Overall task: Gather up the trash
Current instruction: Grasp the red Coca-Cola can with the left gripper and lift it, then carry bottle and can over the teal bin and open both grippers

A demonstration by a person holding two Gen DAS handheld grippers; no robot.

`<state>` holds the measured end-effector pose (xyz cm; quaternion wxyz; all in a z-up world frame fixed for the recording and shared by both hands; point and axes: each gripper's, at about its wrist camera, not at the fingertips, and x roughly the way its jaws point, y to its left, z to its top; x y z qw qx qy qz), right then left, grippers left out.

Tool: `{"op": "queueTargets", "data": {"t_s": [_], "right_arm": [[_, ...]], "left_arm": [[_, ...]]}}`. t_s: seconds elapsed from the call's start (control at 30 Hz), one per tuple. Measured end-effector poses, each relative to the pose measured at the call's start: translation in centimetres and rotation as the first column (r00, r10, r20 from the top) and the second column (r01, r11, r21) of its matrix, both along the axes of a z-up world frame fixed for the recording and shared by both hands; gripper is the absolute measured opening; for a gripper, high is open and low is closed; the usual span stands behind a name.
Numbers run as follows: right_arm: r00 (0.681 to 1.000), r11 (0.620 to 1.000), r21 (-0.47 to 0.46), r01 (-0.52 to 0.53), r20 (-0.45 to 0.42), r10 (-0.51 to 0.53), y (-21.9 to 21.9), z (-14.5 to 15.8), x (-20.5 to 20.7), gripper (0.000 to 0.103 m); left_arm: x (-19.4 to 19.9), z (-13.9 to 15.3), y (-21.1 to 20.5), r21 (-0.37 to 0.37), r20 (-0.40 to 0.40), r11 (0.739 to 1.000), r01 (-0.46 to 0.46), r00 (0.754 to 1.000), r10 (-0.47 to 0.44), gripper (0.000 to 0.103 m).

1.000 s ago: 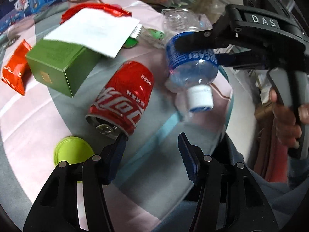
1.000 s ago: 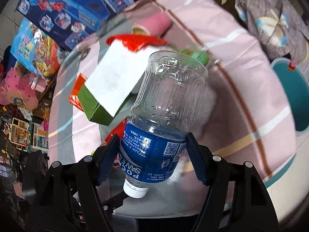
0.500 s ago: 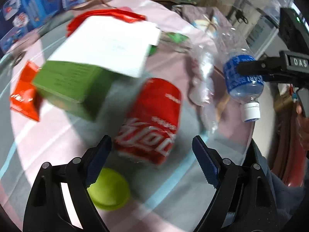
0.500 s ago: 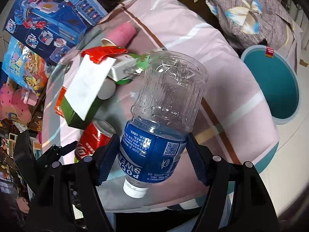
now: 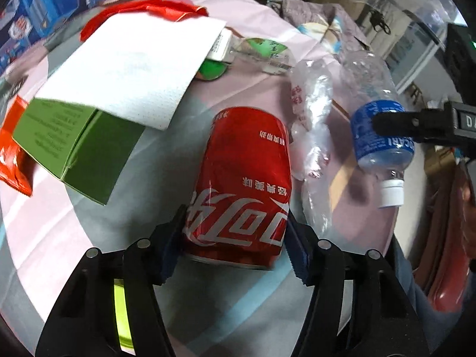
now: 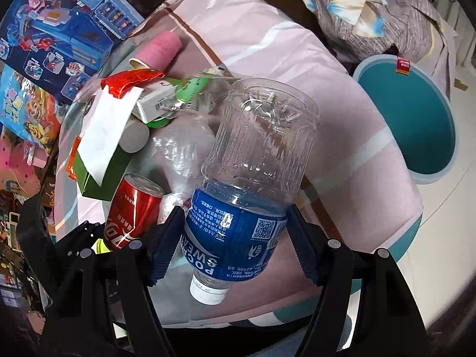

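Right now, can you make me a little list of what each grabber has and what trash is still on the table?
left gripper: jaws have just been closing, pads now against the lying red can
right gripper: shut on the bottle, cap pointing down, lifted off the cloth
bin: teal, on the floor past the table edge
still on table: green box with paper on top, plastic wrap, orange packet
table: pink striped cloth
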<state>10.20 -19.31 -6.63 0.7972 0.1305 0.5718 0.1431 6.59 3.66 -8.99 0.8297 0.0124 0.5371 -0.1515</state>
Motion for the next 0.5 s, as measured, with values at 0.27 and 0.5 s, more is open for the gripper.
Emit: {"op": "queueTargets", "data": {"t_s": [0.27,0.5], "right_arm": [[0.999,0.998,0.050,0.038,0.031,-0.039,-2.7,1.0,1.1,0.067],[0.982,0.986,0.079,0.149,0.105,-0.157,-9.1,3.6,2.6,0.067]], "left_arm": [[-1.1,6.0,1.2,-0.045,0.121,0.998,-0.053,0.991,0.058,0.061],[1.0,10.6,-3.3,-0.070,0.193,0.997,0.041,0.981,-0.026,0.061]]}}
